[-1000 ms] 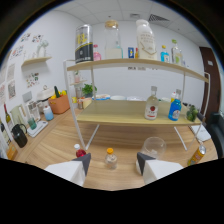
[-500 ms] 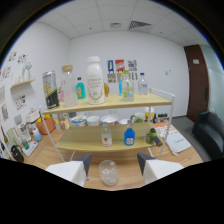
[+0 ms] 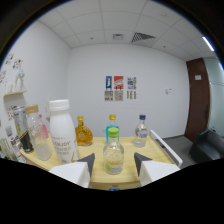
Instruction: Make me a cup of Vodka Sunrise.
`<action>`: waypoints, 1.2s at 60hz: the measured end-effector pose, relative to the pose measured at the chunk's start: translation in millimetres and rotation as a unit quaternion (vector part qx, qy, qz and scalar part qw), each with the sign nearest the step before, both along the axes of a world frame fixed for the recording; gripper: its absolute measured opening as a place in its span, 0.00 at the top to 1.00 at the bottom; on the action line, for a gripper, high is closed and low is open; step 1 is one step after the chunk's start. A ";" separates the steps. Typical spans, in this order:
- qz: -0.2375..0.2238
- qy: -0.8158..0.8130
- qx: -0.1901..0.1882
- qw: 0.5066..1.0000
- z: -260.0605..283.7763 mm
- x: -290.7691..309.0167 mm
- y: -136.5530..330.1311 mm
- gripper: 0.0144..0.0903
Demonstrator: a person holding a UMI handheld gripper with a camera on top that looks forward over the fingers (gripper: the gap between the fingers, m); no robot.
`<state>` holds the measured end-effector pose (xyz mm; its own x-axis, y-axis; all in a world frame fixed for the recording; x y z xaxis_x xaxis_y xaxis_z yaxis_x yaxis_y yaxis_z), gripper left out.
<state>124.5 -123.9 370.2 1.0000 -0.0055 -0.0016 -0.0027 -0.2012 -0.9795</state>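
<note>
Gripper view: claw (image 3: 114, 165) spread open, holding nothing, a small green-capped clear bottle (image 3: 113, 152) standing between its fingers on the wooden shelf (image 3: 150, 149). Beside it stands a white bottle (image 3: 60, 131).

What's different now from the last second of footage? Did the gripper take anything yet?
The hand-held gripper has risen from the lower shelves to the top shelf and moved in close. A small clear bottle with a green cap now stands between its open fingers, not gripped; nothing was taken or let go. The white bottle, amber bottle and other bottles stay where they were.
</note>
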 end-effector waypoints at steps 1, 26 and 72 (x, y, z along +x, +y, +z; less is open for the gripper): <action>0.001 0.000 0.000 1.000 0.4 0.1 3.4 0.26; 0.006 0.014 -0.012 1.000 -2.7 2.5 22.1 0.72; -0.013 0.066 -0.079 0.995 -178.7 -10.2 -99.3 0.73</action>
